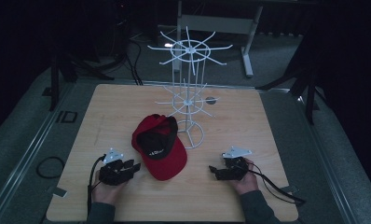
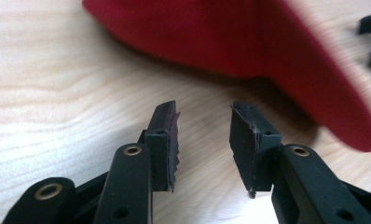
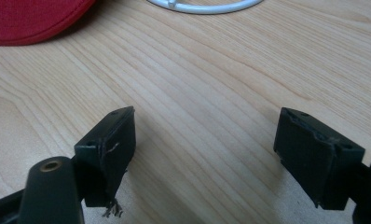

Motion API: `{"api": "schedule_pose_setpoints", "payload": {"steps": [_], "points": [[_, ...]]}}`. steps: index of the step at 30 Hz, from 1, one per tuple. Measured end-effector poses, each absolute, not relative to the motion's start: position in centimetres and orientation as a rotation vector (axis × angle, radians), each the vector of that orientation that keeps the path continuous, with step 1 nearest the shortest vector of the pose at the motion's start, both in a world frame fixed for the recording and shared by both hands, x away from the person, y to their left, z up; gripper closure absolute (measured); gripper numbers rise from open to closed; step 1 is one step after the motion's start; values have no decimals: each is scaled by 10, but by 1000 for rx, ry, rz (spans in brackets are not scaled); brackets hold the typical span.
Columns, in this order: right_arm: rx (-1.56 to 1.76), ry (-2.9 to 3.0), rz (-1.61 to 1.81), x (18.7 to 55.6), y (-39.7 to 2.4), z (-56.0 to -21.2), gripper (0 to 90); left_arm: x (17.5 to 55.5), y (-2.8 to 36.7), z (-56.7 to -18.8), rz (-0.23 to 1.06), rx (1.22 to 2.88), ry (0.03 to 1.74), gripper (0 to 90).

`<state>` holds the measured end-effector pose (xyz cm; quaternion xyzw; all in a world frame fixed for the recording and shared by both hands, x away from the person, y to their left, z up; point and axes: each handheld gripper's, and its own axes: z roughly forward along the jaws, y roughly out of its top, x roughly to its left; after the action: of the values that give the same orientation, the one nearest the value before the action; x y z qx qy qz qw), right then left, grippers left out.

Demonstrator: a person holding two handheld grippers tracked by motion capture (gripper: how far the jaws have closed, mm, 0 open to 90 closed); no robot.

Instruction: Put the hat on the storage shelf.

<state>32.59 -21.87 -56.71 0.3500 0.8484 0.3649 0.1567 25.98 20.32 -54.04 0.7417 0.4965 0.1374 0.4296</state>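
A light wooden tabletop (image 1: pixel 249 126) sits under dim light. At its near left, a person's left hand (image 1: pixel 105 186) holds the left gripper (image 1: pixel 133 166) low over the wood, jaws parted with a narrow gap and nothing between them, aimed toward the cap. Just right of it, near the table's middle, a red fabric baseball cap with a black inner lining (image 1: pixel 159 146) lies upside down, its long axis running front to back, brim pointing toward the person. Behind it stands a white wire rack with radiating hooks (image 1: pixel 188 88), its ring base touching the table. At the near right, the right gripper (image 1: pixel 213 171) rests with jaws spread wide, empty, pointing left.
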Motion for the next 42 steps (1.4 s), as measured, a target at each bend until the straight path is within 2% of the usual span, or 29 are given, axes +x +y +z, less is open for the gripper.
{"api": "schedule_pose_setpoints", "payload": {"steps": [17, 21, 24, 25, 28, 30, 31, 38, 42], "points": [[1004, 2427, 1044, 326, -219, -567, 205, 241, 198, -516, 257, 1780, 1182, 543], [1003, 2427, 1044, 326, -219, -567, 205, 245, 185, -517, 201, 1800, 1172, 489], [1003, 2428, 1044, 326, -219, -567, 205, 247, 175, -518, 205, 1808, 1194, 401], [1003, 2428, 1044, 326, -219, -567, 205, 248, 174, -519, 199, 1810, 1199, 400], [1004, 2427, 1044, 326, -218, -567, 205, 255, 167, -525, 166, 1827, 1217, 433], [1004, 2427, 1044, 326, -219, -567, 205, 262, 163, -530, 120, 1824, 1231, 528], [1004, 2427, 1044, 326, -219, -567, 205, 265, 162, -532, 105, 1815, 1243, 533], [1004, 2427, 1044, 326, -219, -567, 205, 277, 161, -535, 122, 1810, 1337, 677], [1004, 2427, 1044, 326, -219, -567, 205, 283, 158, -536, 122, 1798, 1341, 684]]}}
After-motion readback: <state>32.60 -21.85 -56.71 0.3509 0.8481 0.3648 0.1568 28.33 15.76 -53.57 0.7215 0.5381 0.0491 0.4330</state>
